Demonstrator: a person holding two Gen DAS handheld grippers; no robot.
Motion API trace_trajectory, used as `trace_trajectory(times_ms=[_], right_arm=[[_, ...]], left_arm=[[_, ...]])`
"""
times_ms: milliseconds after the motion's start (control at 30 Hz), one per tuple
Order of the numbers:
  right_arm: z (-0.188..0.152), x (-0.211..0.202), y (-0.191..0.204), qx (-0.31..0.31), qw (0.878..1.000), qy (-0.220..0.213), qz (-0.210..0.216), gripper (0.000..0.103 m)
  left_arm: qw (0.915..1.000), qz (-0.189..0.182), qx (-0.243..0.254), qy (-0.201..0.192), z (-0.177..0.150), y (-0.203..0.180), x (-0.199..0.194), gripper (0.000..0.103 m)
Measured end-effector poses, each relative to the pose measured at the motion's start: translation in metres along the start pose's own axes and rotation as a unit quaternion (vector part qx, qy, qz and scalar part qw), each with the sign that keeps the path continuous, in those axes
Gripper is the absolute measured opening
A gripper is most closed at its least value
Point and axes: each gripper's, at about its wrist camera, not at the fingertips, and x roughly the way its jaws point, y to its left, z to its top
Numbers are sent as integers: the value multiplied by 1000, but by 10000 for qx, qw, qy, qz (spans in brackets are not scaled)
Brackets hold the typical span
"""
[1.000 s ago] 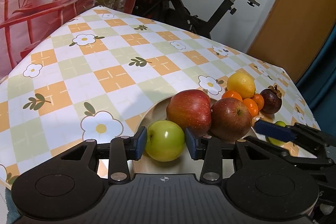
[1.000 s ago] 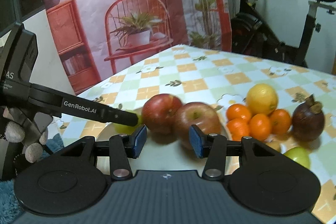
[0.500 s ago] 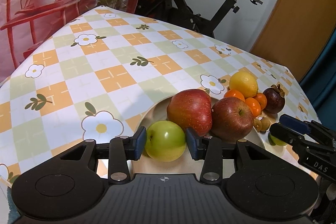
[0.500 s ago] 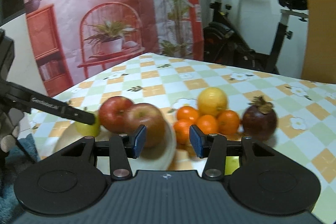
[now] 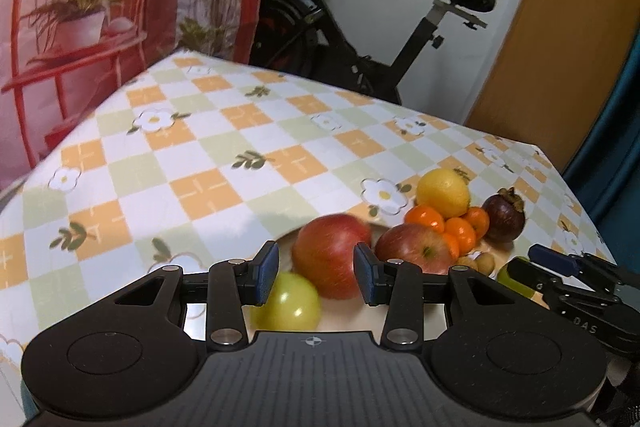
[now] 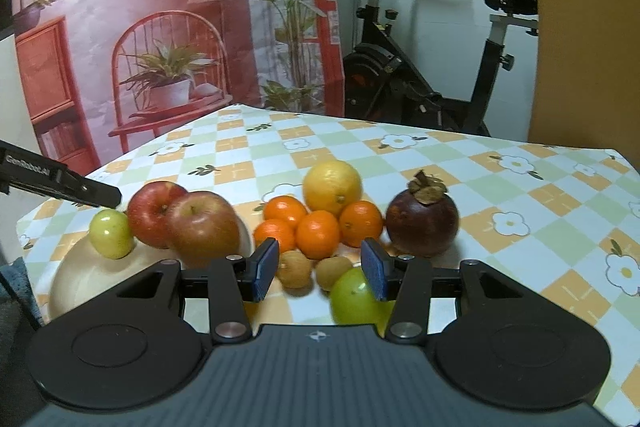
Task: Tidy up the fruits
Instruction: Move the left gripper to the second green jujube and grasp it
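Plate [image 6: 76,275] holds 2 red apples [image 6: 180,215] and 1 yellow-green apple [image 6: 111,233].

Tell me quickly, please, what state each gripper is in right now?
Left gripper: open, empty; the small green apple sits below it on the plate.
Right gripper: open, empty, above the green fruit on the tablecloth.

Orange-green checked tablecloth [image 6: 500,187], red apples [image 6: 160,211], yellow lemon [image 6: 332,187]
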Motion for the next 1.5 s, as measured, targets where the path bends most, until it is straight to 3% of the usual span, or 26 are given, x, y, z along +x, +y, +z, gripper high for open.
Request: trace_trajectory(times_ms=[367, 600, 900, 1500], right_arm=[[-9, 0, -20, -3, 9997, 184, -157, 54], [-17, 5, -24, -6, 9997, 253, -20, 54], [-18, 8, -35, 323, 9986, 330, 258, 54], [-18, 16, -39, 533, 9951, 610, 564, 56]], left_arm=[[9963, -678, 526, 108, 15, -57, 15, 44], [9866, -1333, 797, 500, 11, -107, 40, 44], [9754, -1750, 947, 947, -4, -140, 68, 45], [9724, -1619, 1169, 1205, -9, -161, 97, 49]])
